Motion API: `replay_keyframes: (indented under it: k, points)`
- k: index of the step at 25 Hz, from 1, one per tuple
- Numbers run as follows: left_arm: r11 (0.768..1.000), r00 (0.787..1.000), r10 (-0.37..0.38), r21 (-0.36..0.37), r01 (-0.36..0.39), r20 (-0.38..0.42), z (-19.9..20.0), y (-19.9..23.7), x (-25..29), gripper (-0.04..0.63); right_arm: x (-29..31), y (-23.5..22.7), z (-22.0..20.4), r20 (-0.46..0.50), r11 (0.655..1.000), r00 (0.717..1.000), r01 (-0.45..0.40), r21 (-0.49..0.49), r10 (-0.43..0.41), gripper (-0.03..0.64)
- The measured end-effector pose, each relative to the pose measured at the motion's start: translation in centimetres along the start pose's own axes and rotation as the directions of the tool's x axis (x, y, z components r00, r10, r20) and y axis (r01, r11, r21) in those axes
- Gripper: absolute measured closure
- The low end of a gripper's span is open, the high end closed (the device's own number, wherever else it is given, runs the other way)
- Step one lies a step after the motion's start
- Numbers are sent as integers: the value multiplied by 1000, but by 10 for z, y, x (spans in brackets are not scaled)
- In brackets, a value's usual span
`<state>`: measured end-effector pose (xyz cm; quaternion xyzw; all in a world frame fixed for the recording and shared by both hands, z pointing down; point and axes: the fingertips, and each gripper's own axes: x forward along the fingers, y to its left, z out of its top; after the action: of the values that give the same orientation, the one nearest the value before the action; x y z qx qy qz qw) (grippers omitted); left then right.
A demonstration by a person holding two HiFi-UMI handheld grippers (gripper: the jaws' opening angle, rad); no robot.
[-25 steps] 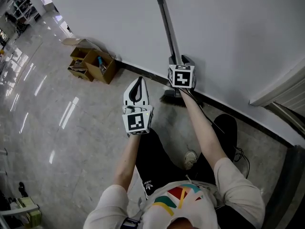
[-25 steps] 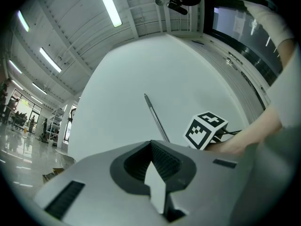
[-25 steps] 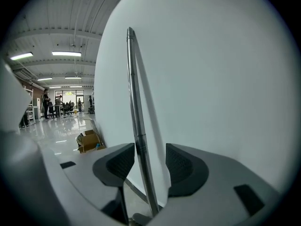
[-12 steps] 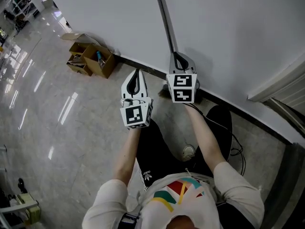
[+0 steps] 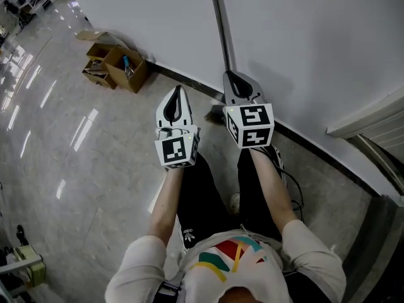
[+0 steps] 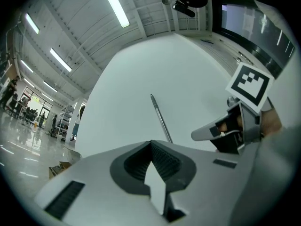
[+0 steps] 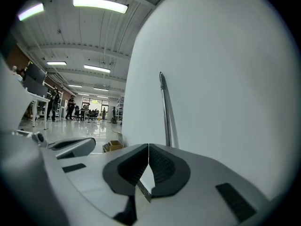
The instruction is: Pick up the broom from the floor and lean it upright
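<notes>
**1. R gripper** (image 7: 148,146), in my R hand. Jaws have just been closing and now sit pressed together tip to tip, nothing btwn them. Points roughly level at the wall. R marker cube (image 5: 254,125) at its rear, face up to the head cam.

**2. L gripper** (image 6: 151,144), in my L hand. Jaws together too, empty. Held left of the R one, near but apart. L marker cube (image 5: 177,151) at rear.

**3. Broom** (image 5: 221,30). Upright, leaning on the white wall (image 5: 315,36). Thin grey handle runs up the wall just beyond the R gripper's tip, free of both grippers. Dark broom head (image 5: 213,115) is down on the floor at the wall's foot, partly hidden by the R gripper in head view.

**4. Floor** (image 5: 82,169). Pale, glossy, w/ light reflections.

**5. Baseboard** (image 5: 183,81). Black strip along the wall's foot.

**6. Cardboard boxes** (image 5: 117,68). Open, on the floor by the wall, well left of the broom. Blue item (image 5: 128,65) inside one.

**7. Me.** Black trousers (image 5: 202,201), one pale shoe (image 5: 235,202) showing btwn the legs. Black cable (image 5: 297,194) trails by my R arm.

**8. Bkgd, R gripper view.** Ceiling strip lights (image 7: 99,4). People (image 7: 70,106) far off down the hall.
</notes>
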<state>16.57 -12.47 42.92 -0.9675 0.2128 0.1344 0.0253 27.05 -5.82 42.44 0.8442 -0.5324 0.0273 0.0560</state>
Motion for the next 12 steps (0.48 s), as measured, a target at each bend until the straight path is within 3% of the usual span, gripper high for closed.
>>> replay_keyframes:
  k: [5, 7, 12]
  points:
    - [998, 998, 59, 1, -59, 7, -15, 12, -5, 551, 18, 25, -25, -27, 991, 993, -118, -59, 117, 603]
    - [995, 995, 96, 23, -96, -9, -32, 26, -12, 551, 21, 40, -53, -64, 982, 982, -182, -56, 179, 603]
    - [972, 972, 234, 0, -234, -31, -79, 82, -36, 551, 49, 63, -130, -164, 960, 948, -280, -16, 274, 603]
